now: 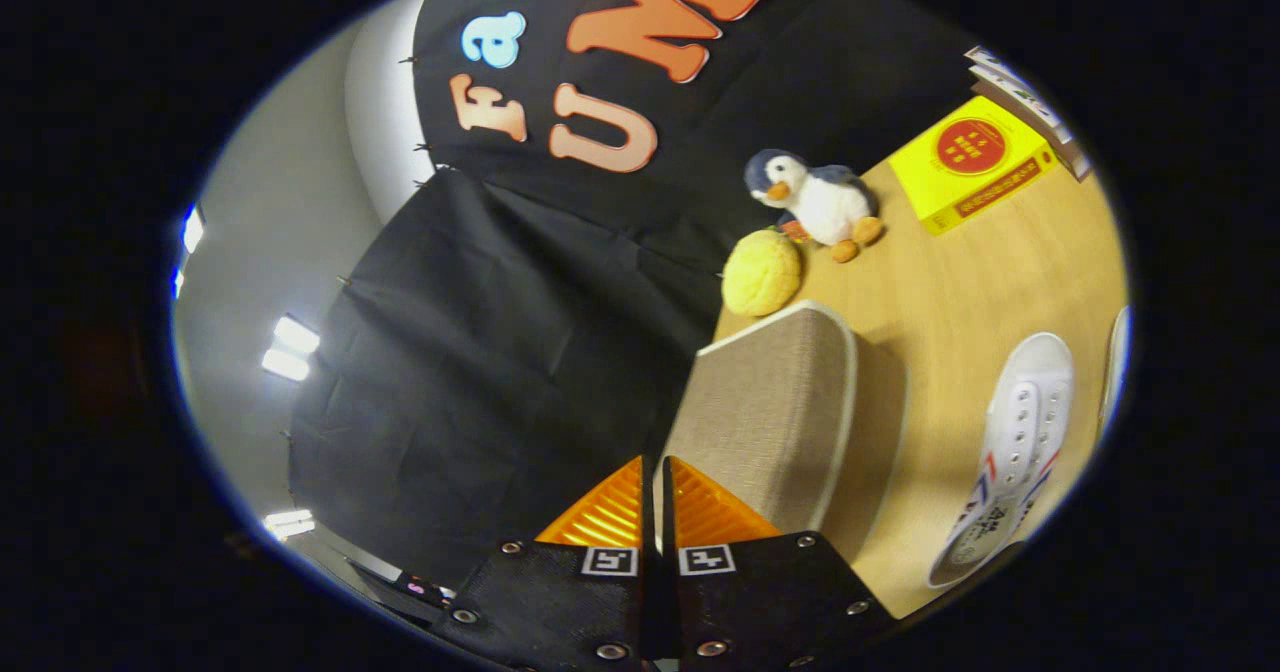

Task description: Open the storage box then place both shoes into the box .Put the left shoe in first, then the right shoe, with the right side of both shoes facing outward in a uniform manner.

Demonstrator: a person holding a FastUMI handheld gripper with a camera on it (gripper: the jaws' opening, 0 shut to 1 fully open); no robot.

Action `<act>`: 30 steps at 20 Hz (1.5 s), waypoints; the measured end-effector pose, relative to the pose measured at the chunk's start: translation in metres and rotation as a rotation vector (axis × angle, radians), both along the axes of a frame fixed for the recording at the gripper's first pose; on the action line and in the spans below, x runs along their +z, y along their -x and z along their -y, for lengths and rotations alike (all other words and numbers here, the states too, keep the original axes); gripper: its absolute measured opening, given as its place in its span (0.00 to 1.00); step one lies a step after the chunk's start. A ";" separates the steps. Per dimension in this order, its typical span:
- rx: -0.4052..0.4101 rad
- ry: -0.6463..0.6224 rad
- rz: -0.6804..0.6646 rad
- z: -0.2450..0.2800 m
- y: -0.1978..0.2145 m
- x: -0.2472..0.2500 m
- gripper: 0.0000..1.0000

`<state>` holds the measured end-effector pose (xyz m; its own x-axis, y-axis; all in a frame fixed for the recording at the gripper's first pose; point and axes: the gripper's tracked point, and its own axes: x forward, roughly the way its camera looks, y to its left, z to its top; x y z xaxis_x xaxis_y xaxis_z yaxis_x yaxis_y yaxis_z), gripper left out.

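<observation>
Tongs (652,497) pressed together on nothing, tips against near corner of closed beige fabric storage box (775,402); white canvas lace-up shoe (1010,452) on wooden desk (950,272) to the right, lengthwise alongside.

The gripper view rides just behind the gripper (652,472) and looks forward along its nearly closed orange fingers (600,512), rolled strongly sideways so the wooden table (960,282) stands on edge. It sits close over the storage box (770,412), facing the booth's black cloth wall (480,352) beyond.
</observation>
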<state>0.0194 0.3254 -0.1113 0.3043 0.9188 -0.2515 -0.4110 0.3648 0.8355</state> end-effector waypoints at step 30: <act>0.028 -0.452 -0.272 -0.025 0.031 -0.034 0.00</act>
<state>-0.0117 0.3507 -0.1452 0.2573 0.9606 0.1056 -0.1620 -0.0649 0.9846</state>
